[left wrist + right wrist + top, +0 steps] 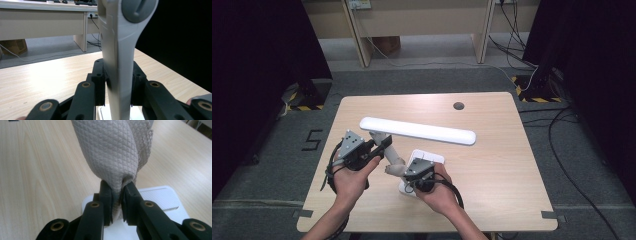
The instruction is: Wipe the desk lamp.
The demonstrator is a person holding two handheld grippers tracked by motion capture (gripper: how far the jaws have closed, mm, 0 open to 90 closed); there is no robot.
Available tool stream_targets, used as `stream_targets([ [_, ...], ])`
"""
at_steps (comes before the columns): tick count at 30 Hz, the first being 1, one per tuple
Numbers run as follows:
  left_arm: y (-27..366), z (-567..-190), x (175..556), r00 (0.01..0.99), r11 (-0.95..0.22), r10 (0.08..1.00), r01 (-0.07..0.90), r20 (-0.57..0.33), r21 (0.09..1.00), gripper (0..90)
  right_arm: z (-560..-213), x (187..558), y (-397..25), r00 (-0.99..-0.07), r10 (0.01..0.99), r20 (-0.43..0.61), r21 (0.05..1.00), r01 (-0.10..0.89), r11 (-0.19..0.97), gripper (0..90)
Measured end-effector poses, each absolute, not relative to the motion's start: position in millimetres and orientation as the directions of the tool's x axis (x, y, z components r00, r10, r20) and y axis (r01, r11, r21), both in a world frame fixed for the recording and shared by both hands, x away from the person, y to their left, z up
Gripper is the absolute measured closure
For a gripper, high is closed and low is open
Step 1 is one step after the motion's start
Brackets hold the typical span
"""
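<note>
Pale wood is the table, and on it stands a white desk lamp with a long light bar above a flat white base. In the high view the left gripper reaches to the lamp's arm, and the right gripper holds a beige cloth just beside the base.

In the left gripper view the jaws are closed narrow on the grey-white lamp arm, which rises upright between them.

In the right gripper view the jaws pinch the quilted cloth tightly, over the white base.
</note>
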State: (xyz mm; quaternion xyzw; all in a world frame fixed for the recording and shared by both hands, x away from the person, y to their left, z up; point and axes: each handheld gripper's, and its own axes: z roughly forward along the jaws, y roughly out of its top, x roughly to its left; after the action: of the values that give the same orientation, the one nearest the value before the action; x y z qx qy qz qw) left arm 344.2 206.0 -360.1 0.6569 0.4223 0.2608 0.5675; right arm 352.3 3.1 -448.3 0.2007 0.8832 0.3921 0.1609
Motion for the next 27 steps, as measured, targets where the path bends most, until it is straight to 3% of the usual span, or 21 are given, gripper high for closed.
stream_targets([
  [19,205,-361,344,0.5,-0.008,0.857,0.25,-0.122,0.968,71.3,-479,359,-10,-0.865,0.491,-0.106,0.683,0.296,0.668,80.2],
  [22,205,-360,344,0.498,-0.011,0.859,0.25,-0.119,0.968,71.3,-474,356,-11,-0.869,0.462,-0.176,0.655,0.247,0.714,80.2],
  [27,204,-360,344,0.492,-0.011,0.862,0.249,-0.117,0.969,71.4,-456,333,4,-0.917,0.372,-0.142,0.701,0.172,0.692,80.1],
])
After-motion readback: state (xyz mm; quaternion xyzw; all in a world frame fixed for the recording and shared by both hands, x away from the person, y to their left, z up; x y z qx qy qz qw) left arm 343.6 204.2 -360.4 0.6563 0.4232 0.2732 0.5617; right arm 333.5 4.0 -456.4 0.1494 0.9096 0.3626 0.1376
